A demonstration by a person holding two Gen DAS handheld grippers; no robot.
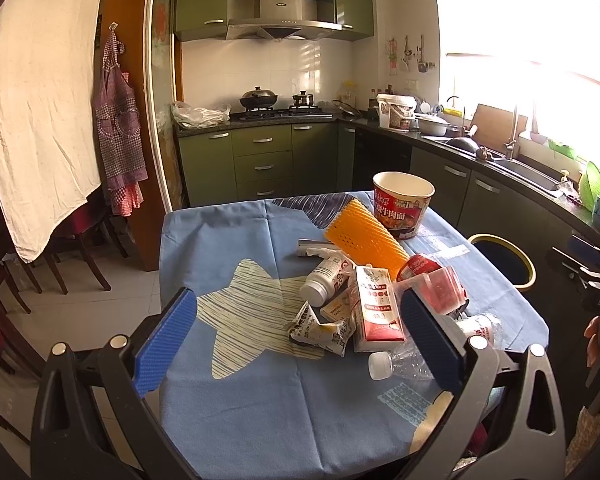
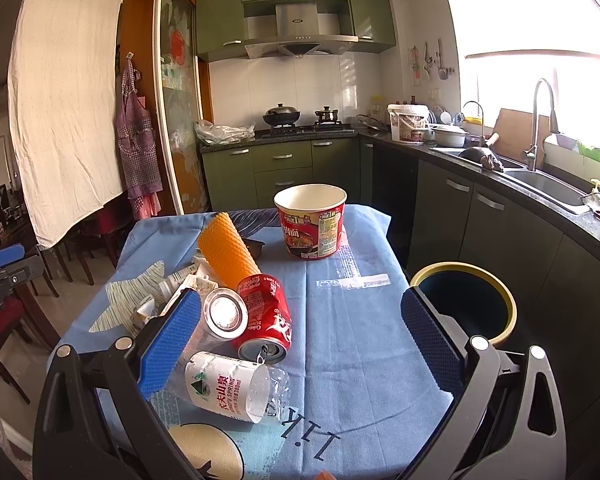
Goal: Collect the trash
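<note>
Bottle (image 2: pixel 232 386) label "SPRING 380ml" | cloth (image 2: pixel 340 360) "JJH" | both grippers' fingers spread, empty

One noodle cup (image 2: pixel 310 222), one red can (image 2: pixel 265 316), perhaps two clear bottles (image 2: pixel 236 386).

Both wrist views look forward over the blue-clothed table (image 1: pixel 236 420) toward the far green kitchen cabinets (image 2: pixel 260 172), sharing the red paper noodle cup (image 2: pixel 311 222).

A: what's seen over the blue tablecloth (image 2: pixel 352 320)?

B: the right gripper (image 2: pixel 300 344) is held wide open; a crushed red cola can (image 2: pixel 266 316) and clear water bottle (image 2: pixel 228 388) are left lying near its left finger.
</note>
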